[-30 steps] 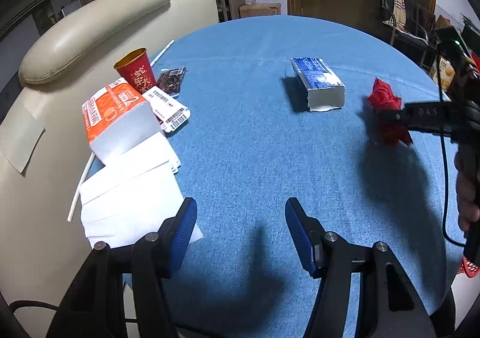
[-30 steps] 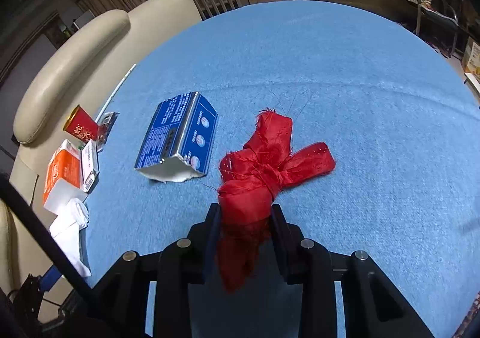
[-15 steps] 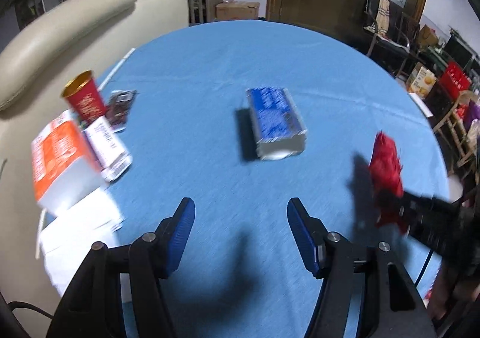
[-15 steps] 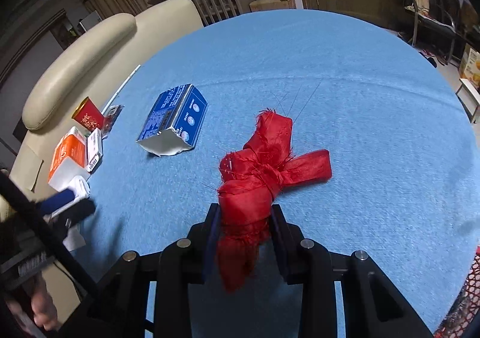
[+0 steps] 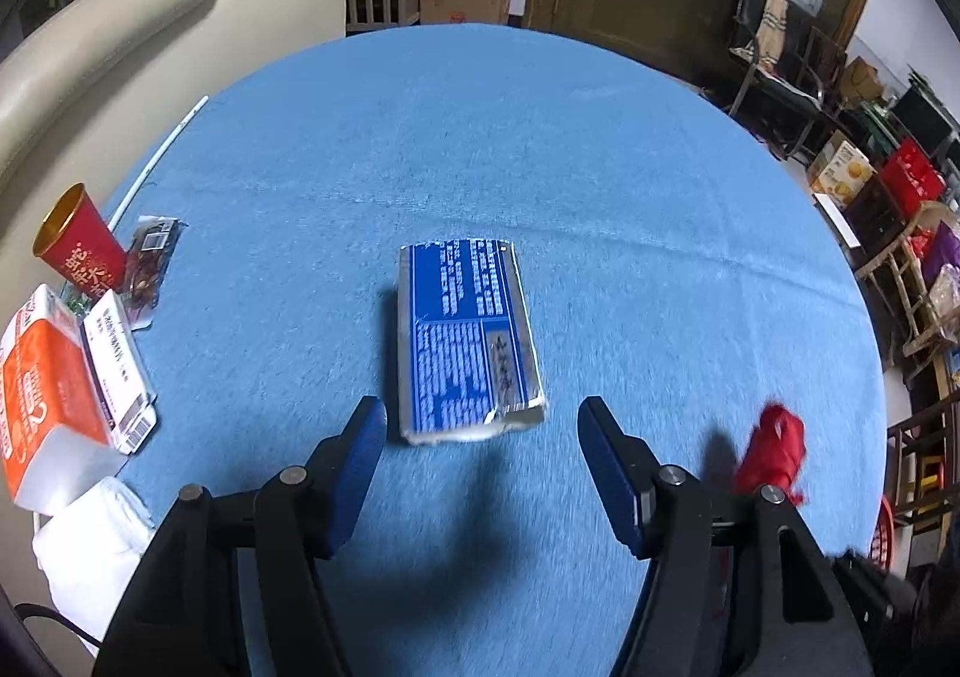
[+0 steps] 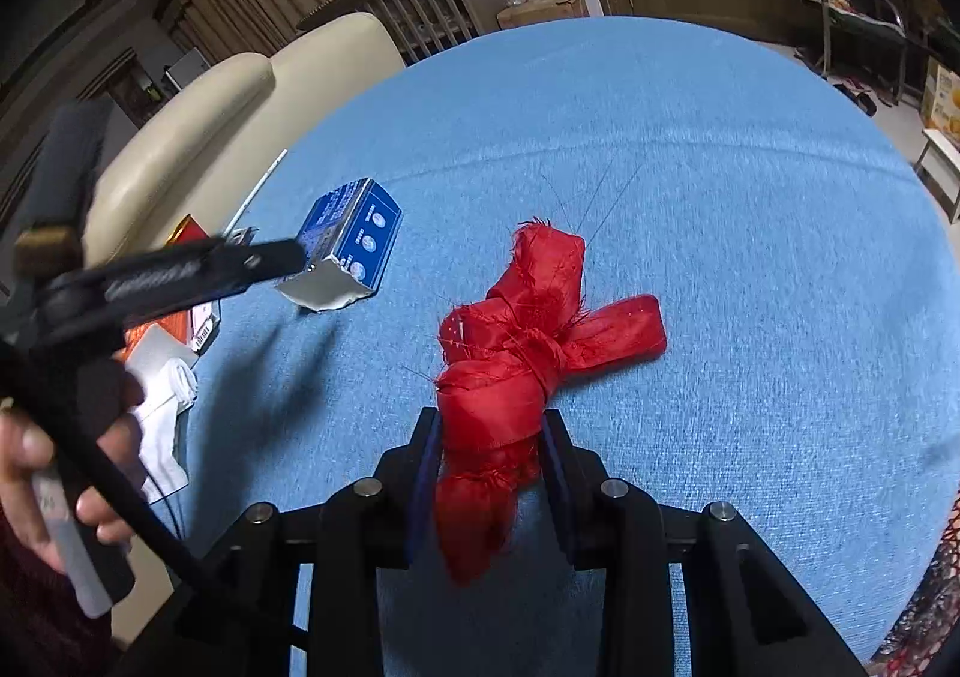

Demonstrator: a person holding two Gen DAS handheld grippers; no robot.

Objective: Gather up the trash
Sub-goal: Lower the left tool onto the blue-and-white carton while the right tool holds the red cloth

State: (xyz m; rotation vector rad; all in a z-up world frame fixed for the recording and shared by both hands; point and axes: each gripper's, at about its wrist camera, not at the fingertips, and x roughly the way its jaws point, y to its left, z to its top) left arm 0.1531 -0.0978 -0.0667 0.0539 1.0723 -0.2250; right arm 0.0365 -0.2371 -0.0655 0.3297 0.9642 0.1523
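nearing the blue carton [image 5: 465,341], left gripper [image 5: 480,455] has just been opening.

— How many boxes lie on the round blue-clothed table [image 5: 600,185]?

— Three: one flat blue printed carton [image 5: 465,341], one orange-and-white carton [image 5: 36,395], one small white box with a barcode [image 5: 117,359].

— Cups?

— One red paper cup with a gold inside [image 5: 81,251].

— Cloth?

— One knotted red ribbon bundle [image 6: 528,347].

— Anything else?

— One dark crumpled snack wrapper [image 5: 150,263], one thin white straw [image 5: 162,155], and one heap of white tissue paper [image 5: 96,539]; its sheets can't be counted.
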